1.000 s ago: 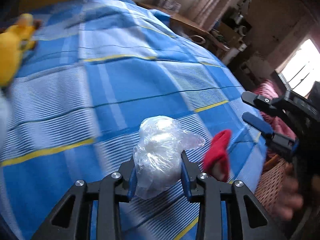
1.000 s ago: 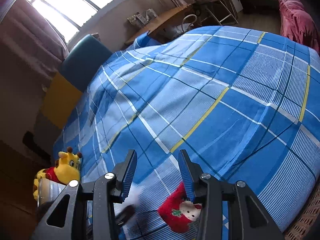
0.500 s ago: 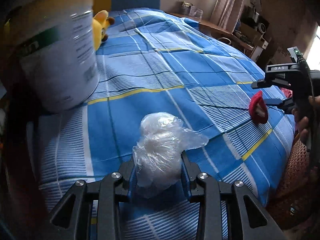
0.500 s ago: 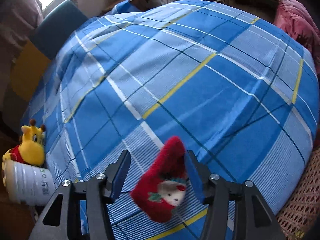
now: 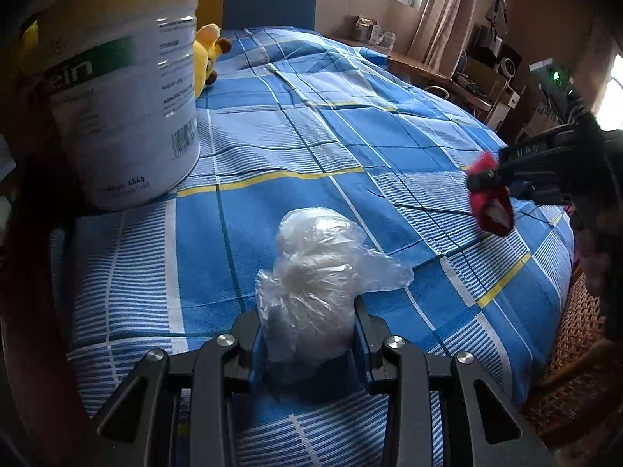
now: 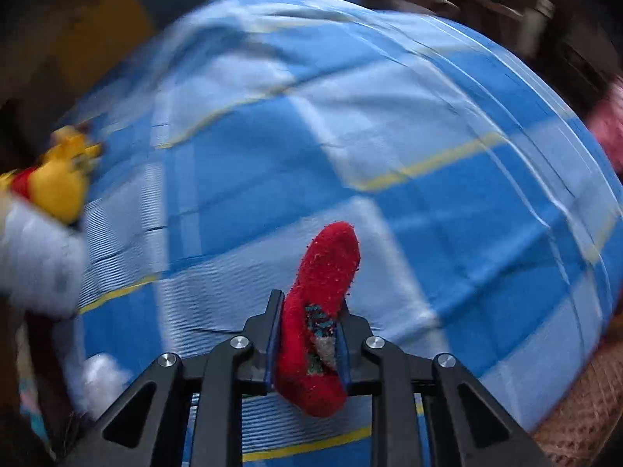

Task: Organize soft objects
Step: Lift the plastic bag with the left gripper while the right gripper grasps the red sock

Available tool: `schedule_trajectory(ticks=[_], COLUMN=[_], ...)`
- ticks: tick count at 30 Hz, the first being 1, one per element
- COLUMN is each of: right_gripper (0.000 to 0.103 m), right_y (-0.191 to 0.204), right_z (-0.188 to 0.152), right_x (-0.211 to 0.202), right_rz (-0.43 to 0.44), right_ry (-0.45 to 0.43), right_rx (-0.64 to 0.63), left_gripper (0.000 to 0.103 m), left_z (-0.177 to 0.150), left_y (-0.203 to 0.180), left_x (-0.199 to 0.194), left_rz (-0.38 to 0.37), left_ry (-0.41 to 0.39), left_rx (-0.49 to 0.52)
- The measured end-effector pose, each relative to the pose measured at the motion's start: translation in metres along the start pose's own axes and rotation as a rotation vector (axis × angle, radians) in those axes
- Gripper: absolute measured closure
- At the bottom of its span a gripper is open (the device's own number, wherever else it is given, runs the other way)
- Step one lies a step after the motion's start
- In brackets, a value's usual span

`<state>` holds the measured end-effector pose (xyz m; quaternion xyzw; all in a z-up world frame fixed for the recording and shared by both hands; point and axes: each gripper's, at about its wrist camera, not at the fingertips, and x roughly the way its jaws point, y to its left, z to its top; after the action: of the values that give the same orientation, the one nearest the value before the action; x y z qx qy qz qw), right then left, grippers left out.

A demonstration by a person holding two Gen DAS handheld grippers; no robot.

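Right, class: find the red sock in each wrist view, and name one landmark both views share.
Left wrist view: the red sock is at the right edge, clamped in the right gripper above the blue checked bedspread.
Right wrist view: bottom centre, between the fingers.
Shared landmark: the yellow plush toy beside the white tin.

Crumpled clear plastic bag stuffed with something white (image 5: 315, 284), clamped at its lower half between the black fingers of the left gripper (image 5: 309, 344), loose upper folds bulging free above the blue checked bedspread (image 5: 350, 148). Fuzzy red sock with a small white and green patch (image 6: 317, 311), pinched upright between the jaws of the right gripper (image 6: 307, 340), which have just been closing on it, toe end rising above the same bedspread. Yellow plush toy in a red top (image 5: 206, 54), lying on the bedspread at its far side.
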<state>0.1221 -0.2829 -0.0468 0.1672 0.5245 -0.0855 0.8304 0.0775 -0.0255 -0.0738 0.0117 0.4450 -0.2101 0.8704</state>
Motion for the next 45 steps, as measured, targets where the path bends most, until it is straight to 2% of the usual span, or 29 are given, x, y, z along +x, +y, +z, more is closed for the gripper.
schedule_trajectory(ticks=[3,5,7,12,15,18,26,34,45], right_gripper=[0.081,0.080,0.077,0.077,0.076,0.074,0.072,0.072,0.073], right_y=[0.036,0.058,0.067,0.060,0.060,0.066,0.069,0.081,0.083], right_z=[-0.007,-0.016,-0.023,-0.023,-0.024,-0.030,-0.029,-0.030,-0.032], right_x=[0.006,0.019,0.031,0.031,0.031,0.030,0.029,0.034,0.032], right_rz=[0.114,0.095,0.058,0.085,0.070,0.045,0.047,0.016,-0.009], right_ry=[0.011,0.059,0.090,0.088,0.071,0.044,0.054,0.037,0.018], right_rx=[-0.155,-0.259,-0.307,-0.279,-0.312,-0.366,-0.364,-0.403,-0.444], left_gripper=[0.067,0.068,0.068,0.069,0.069,0.069,0.069,0.069,0.069], left_z=[-0.001,-0.001,-0.001,-0.003,-0.002,-0.001,0.006,0.005,-0.008], left_y=[0.003,0.002,0.002,0.002,0.001,-0.002,0.001,0.027,0.064], left_x=[-0.002,-0.003,-0.005,-0.014,-0.023,-0.039,-0.086,-0.124,-0.150], left_rz=[-0.006,-0.002,0.007,0.025,0.026,0.036,0.083,0.152,0.230], left_ry=[0.002,0.004,0.007,0.005,-0.006,-0.036,-0.127,-0.187,-0.222], left_rx=[-0.011,-0.011,-0.015,-0.030,-0.035,-0.026,-0.031,-0.095,-0.180])
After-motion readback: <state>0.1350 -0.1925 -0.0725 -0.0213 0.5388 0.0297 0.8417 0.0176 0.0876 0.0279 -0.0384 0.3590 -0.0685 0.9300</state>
